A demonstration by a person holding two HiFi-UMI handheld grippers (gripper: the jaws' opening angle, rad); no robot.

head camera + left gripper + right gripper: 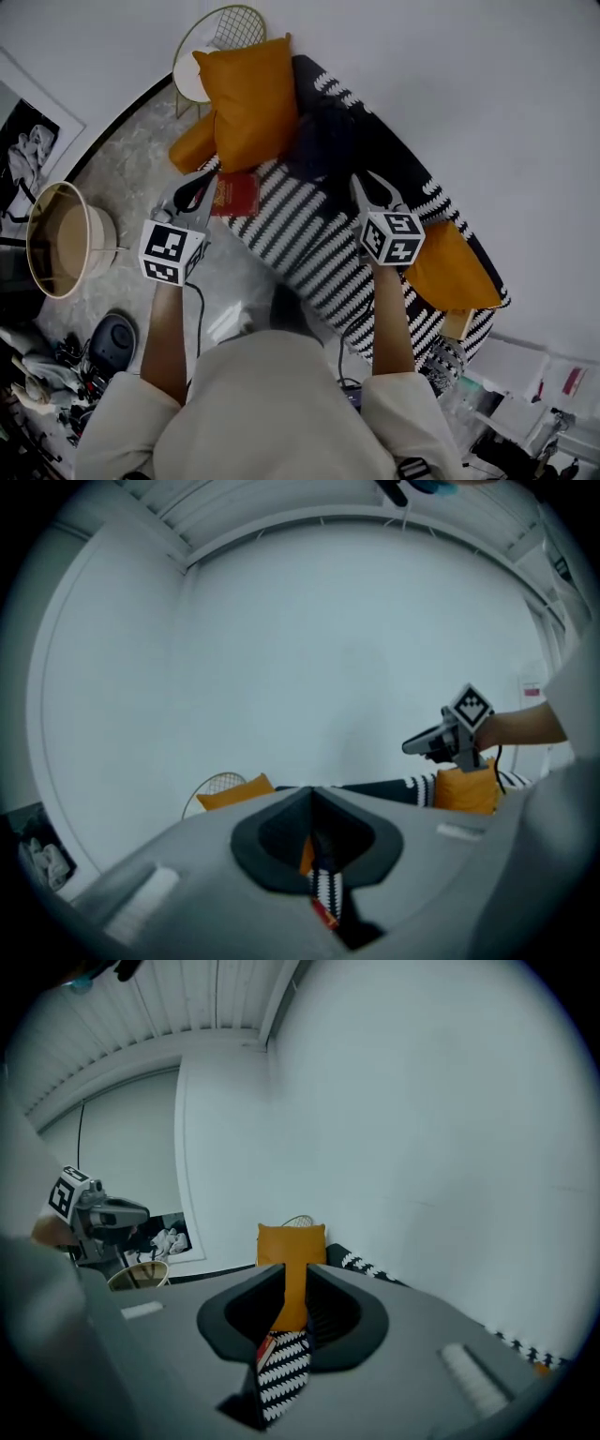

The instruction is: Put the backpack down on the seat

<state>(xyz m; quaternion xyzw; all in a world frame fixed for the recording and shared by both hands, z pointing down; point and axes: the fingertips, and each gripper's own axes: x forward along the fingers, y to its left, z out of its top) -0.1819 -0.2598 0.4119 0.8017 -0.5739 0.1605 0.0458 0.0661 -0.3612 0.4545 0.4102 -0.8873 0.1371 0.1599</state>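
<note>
We judge the task done: the dark backpack lies on the sofa seat, ahead of both jaws. The left gripper is clenched empty; the right gripper is slightly parted, grasping nothing.

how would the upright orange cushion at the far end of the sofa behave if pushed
The orange cushion looks plump and soft, so it would probably dent rather than slide stiffly. It stands on edge on the striped sofa, so a push likely topples it. Being puffy fabric, it is probably light for its size.
</note>
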